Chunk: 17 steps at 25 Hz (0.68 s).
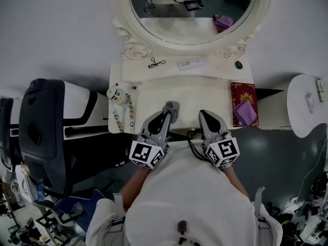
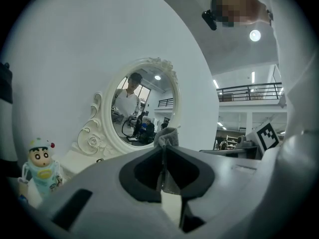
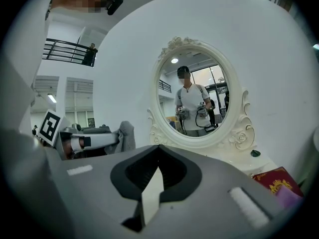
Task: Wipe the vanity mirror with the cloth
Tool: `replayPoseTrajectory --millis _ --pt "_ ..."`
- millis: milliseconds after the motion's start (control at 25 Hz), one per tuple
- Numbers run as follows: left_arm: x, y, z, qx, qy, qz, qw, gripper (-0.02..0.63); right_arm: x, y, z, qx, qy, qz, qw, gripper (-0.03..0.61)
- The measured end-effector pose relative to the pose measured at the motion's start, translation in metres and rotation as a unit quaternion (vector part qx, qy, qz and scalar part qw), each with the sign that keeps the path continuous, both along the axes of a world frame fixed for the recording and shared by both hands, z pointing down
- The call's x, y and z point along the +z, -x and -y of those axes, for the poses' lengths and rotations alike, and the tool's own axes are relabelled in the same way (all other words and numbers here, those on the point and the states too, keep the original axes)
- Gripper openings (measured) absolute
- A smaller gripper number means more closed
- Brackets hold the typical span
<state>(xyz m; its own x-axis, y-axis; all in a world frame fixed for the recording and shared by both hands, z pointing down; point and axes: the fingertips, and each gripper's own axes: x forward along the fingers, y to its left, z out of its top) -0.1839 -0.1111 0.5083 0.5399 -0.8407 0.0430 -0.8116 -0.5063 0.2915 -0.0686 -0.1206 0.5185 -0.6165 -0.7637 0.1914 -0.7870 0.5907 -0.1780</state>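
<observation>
Holding cloth at the near edge, mirror not yet reached

Nearest the body, both claws sit low over the front edge of the surface [image 1: 205, 94], pointing fwd. Left claw [image 1: 167, 113] is clamped tight on the grey cloth [image 1: 173, 106], w/ a wad sticking out past the tips, prob. so fabric rather than plastic meets the glass first. Right claw [image 1: 209, 118] has its jaws pressed together w/ nothing btwn them. It looks parked out of the way, just beside the left.

Mid-surface is bare, so a straight path fwd is open. At the left edge stands a small figurine [image 1: 117, 95]. At the right edge is a red box [image 1: 244, 92] w/ a purple cloth [image 1: 245, 113] on it. Both are well off the centre line.

Further back, on the ledge under the frame, lie a small black scissor-like tool [image 1: 155, 62], a white stick-like item [image 1: 192, 63] and a small dark round item [image 1: 238, 64]. Low sweeps could clip these. Beyond them the vanity mirror [image 1: 192, 9] stands upright, oval, w/ an ornate rim. The grey cloth is well apart from the glass, so wiping hasn't begun, I'd say.
</observation>
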Motion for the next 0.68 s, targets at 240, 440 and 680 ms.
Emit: replayPoseTrajectory --millis 240,440,680 --pt "0.002 -0.001 -0.002 0.001 0.007 -0.001 1.0000 0.031 0.003 -0.001 -0.002 0.001 0.008 0.000 1.000 0.008" --pt "0.005 -0.003 -0.002 0.001 0.014 -0.002 0.9999 0.031 0.006 -0.004 -0.004 0.006 0.014 0.003 1.000 0.008" --pt "0.006 -0.011 -0.002 0.010 0.014 0.001 0.9998 0.031 0.007 -0.012 -0.003 0.015 0.018 0.005 1.000 0.008"
